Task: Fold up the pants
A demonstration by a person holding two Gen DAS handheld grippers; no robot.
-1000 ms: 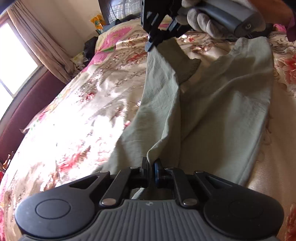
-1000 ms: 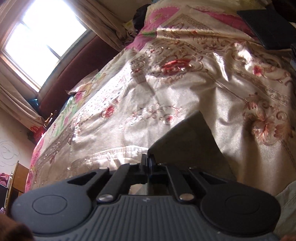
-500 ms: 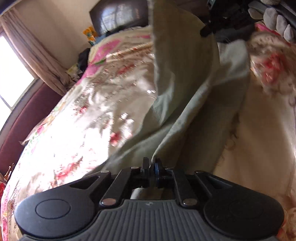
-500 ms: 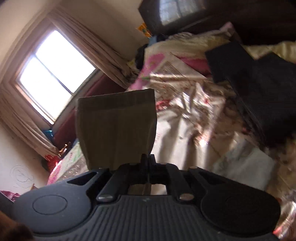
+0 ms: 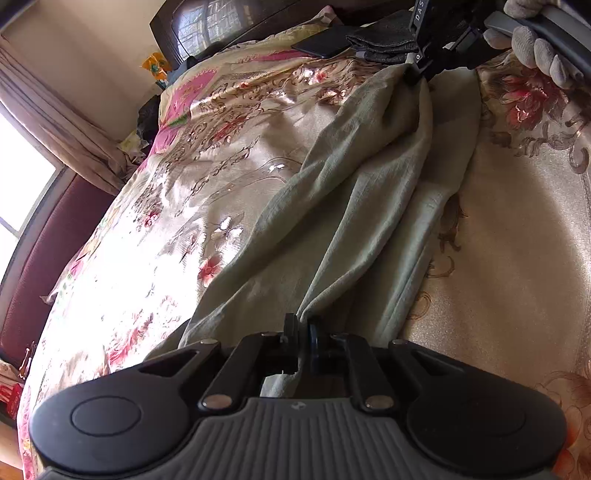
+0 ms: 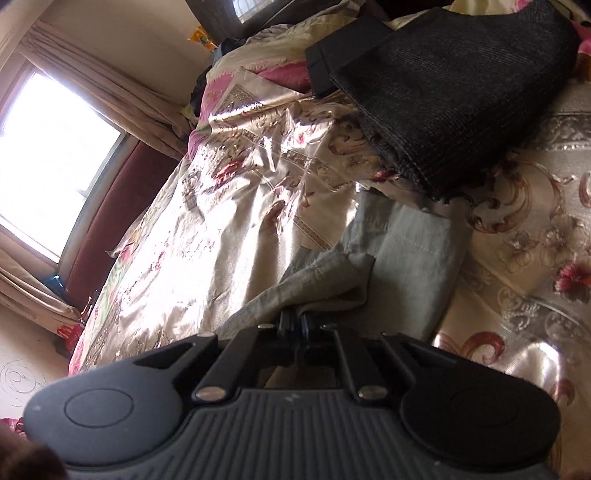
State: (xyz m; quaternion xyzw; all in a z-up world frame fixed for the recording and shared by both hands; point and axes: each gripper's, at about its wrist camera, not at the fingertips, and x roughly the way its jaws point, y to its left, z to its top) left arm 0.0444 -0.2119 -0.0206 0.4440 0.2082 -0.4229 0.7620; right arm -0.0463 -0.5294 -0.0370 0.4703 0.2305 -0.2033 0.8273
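Pale green pants (image 5: 351,206) lie lengthwise on a floral bedspread (image 5: 207,177), one leg folded over the other. My left gripper (image 5: 303,328) is shut on a bunched fold at the near end. In the left wrist view the right gripper (image 5: 419,75) sits at the far end of the pants, held by a gloved hand (image 5: 535,48). In the right wrist view, my right gripper (image 6: 297,321) pinches the top leg's hem over the lower pants (image 6: 406,258) layer. Its jaws are opening, with the cloth still between them.
A stack of dark folded garments (image 6: 443,92) lies just beyond the pants' far end, also seen as dark garments (image 5: 384,37) from the left wrist. A dark headboard (image 5: 207,26) stands behind it. A bright window (image 6: 48,158), curtains and a maroon padded wall run along the left.
The right gripper swung the raised pant leg over to the right and lowered it onto the other leg. The left gripper kept its pinch and hardly moved.
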